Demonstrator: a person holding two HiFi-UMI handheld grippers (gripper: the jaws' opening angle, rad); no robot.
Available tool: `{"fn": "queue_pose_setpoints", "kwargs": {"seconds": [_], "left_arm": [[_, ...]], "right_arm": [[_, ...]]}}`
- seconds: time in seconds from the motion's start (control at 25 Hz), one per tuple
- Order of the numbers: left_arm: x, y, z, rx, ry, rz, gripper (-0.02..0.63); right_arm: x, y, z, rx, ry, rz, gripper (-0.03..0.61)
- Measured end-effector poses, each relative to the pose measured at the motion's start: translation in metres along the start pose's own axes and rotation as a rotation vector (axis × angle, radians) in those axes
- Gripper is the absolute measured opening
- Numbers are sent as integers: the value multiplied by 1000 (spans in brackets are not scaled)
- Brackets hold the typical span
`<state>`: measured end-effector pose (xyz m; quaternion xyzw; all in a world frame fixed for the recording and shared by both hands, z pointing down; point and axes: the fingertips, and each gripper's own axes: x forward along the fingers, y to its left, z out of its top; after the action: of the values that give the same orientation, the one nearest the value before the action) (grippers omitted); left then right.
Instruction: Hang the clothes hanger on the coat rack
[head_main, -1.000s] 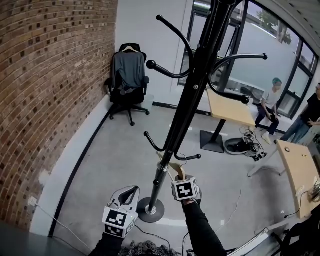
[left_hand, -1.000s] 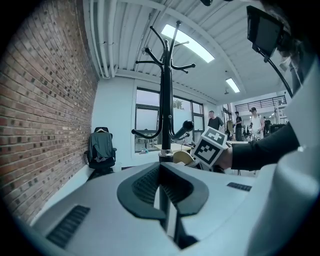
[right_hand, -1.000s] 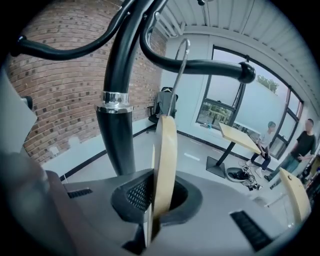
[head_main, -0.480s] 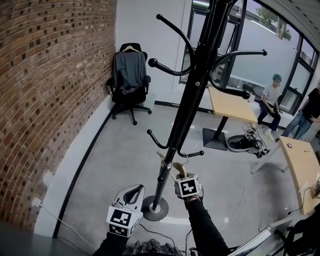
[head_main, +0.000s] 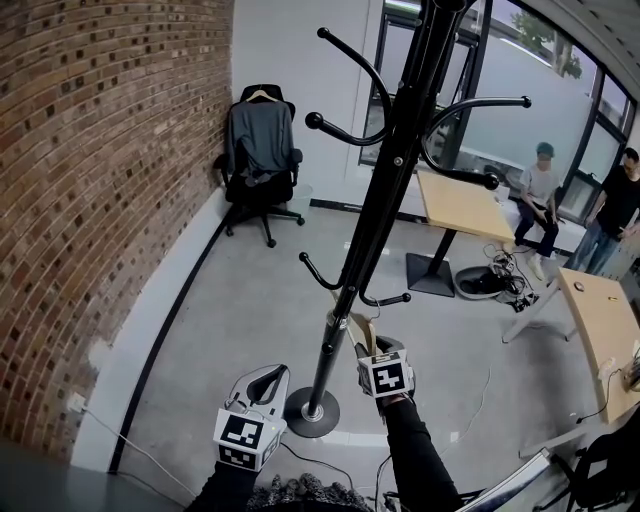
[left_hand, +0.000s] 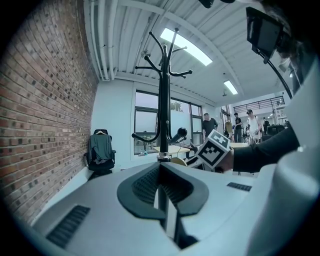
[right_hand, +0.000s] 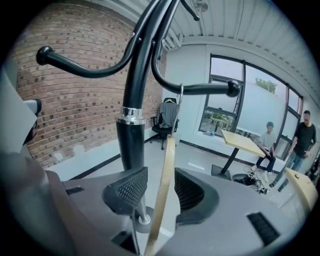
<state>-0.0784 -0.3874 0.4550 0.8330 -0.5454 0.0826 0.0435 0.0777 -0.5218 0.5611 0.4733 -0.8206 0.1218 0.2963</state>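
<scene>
The black coat rack (head_main: 375, 230) stands on a round base (head_main: 312, 412). A pale wooden hanger (head_main: 357, 330) hangs by its wire hook (right_hand: 180, 92) over a low peg (right_hand: 200, 89). My right gripper (head_main: 366, 350) sits just below that peg. Its jaws have just been opening, and the hanger's wooden arm (right_hand: 165, 185) runs between the pads with a gap on each side, so the right gripper (right_hand: 157, 189) is open. My left gripper (head_main: 267, 380) hovers left of the pole, shut and empty. In the left gripper view it (left_hand: 161, 189) points at the coat rack (left_hand: 163, 100).
A brick wall (head_main: 100, 200) runs along the left. An office chair (head_main: 258, 150) draped with a grey jacket stands at the back. Wooden tables (head_main: 460, 210) (head_main: 600, 330), floor cables (head_main: 500, 285) and people (head_main: 540, 195) are to the right.
The right gripper has drawn a little back from the rack, while the hanger stays on the low peg. The left gripper has kept still.
</scene>
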Motion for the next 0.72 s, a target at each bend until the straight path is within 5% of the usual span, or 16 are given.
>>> {"fn": "queue_pose_setpoints", "kwargs": {"seconds": [0.72], "left_arm": [[-65,-27,2,18,-41,-96,8]], "right_arm": [[-155,40,23,76,-224,-134,150]]}}
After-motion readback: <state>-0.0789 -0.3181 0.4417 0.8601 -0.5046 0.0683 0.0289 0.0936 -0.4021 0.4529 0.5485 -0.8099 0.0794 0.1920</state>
